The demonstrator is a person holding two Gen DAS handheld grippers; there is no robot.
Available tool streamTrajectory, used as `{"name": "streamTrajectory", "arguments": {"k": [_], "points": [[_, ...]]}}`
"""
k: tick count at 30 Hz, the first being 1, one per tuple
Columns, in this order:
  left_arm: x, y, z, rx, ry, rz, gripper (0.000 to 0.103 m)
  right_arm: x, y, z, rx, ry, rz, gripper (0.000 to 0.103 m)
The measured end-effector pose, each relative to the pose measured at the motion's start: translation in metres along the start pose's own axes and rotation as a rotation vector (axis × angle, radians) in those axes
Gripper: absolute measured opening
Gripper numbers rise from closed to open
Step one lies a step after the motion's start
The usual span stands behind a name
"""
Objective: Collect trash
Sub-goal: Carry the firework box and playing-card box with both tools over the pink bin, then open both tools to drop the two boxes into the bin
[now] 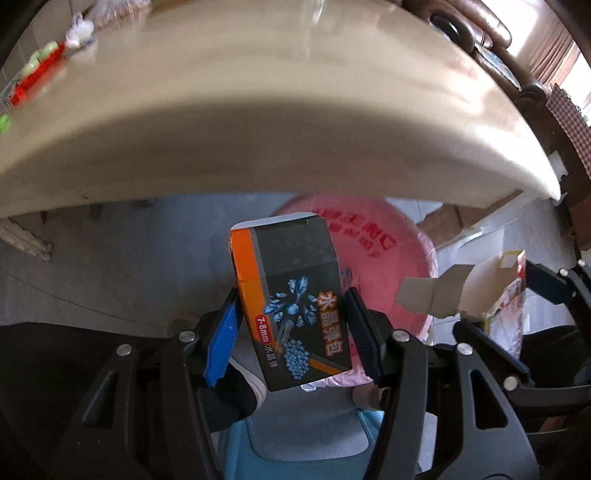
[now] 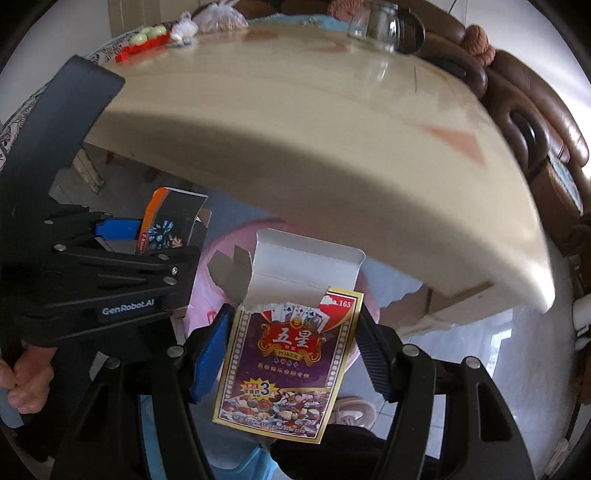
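Left gripper fingers clamped on the dark box with orange side, pads pressing its two long edges, box upright and slightly tilted, printed face toward the camera. Box hangs off the near edge of the beige table, over the pink bag, which sits on the floor below and just past it. Far left on the table: red strip with green pieces and a crumpled white wrapper; motion blur there, details unclear.

To the right, right gripper fingers clamped on the poker card box, one pad on each long side. Its top flap is open and stands up, white inside showing, torn edge at the mouth. This box is also held off the table's near edge, above the pink bag; it shows at the right edge of the left wrist view, close beside the left box but not touching.

Right wrist view also shows the left gripper at left with the person's hand on its handle. Far right of the table: glass jar, brown sofa behind
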State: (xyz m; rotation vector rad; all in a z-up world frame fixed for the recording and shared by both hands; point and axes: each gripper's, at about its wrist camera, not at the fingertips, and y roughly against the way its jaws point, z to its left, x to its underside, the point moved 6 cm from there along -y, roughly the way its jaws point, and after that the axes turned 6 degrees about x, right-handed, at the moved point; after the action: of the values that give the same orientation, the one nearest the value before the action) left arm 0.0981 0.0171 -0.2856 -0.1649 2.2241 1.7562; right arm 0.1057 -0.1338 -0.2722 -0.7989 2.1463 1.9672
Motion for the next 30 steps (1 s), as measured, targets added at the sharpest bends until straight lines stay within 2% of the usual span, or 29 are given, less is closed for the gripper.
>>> {"name": "streamTrajectory", "arguments": {"k": [4, 16, 21, 25, 30], "points": [[0.001, -0.022, 0.004, 0.004, 0.016, 0.044, 0.056, 0.007, -0.029, -0.003, 0.004, -0.015, 0.040, 0.063], [-0.003, -0.075, 0.005, 0.082, 0.061, 0.142, 0.056, 0.018, -0.103, -0.025, -0.041, -0.059, 0.163, 0.063], [0.000, -0.097, 0.002, 0.100, 0.068, 0.187, 0.056, 0.030, -0.117, -0.020, -0.055, -0.066, 0.197, 0.064], [0.002, -0.108, 0.000, 0.138, 0.080, 0.210, 0.056, 0.029, -0.131, -0.015, -0.066, -0.057, 0.219, 0.064], [0.003, -0.122, 0.002, 0.146, 0.100, 0.251, 0.056, 0.031, -0.138, -0.009, -0.078, -0.046, 0.228, 0.064]]}}
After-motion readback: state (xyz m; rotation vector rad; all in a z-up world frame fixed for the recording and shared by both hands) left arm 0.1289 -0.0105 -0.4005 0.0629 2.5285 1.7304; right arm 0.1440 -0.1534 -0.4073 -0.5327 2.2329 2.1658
